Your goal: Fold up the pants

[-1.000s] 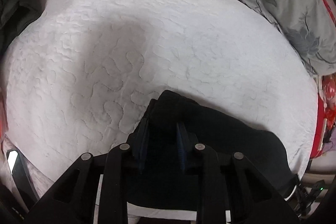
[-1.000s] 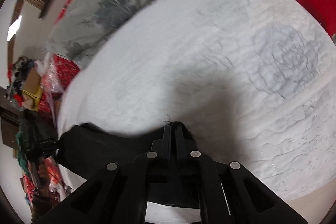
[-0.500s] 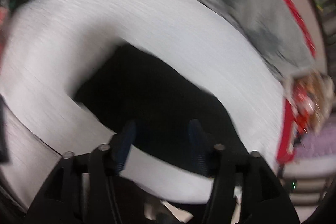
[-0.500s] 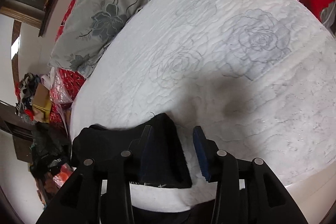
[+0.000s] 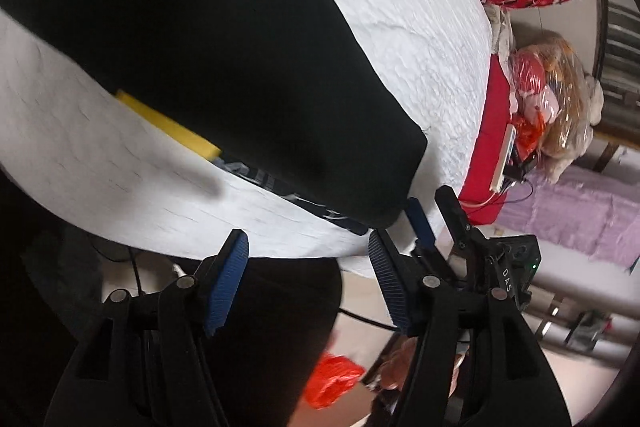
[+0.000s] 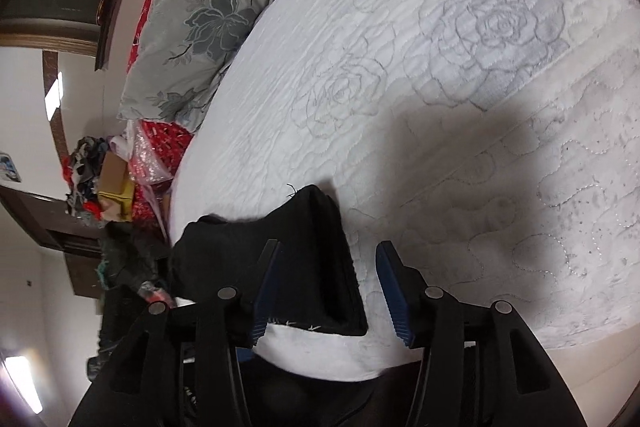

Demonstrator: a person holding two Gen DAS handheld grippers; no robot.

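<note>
your left gripper (image 5: 306, 281), with ribbed blue pads, hangs released off the edge of the white quilted bedspread (image 5: 420, 27), nothing between its jaws. the smooth, matte black folded pants (image 5: 208, 59) lie flat on that spread, a yellow tag (image 5: 168, 125) peeking from beneath. your right gripper (image 6: 326, 291) has just been opening; its jaws straddle the pants' layered corner without pinching it, beside stitched grey rose patterns (image 6: 496, 31).

Matt black cloth pants (image 5: 208, 39) lie on quilted white bedcover (image 6: 460, 115).
</note>
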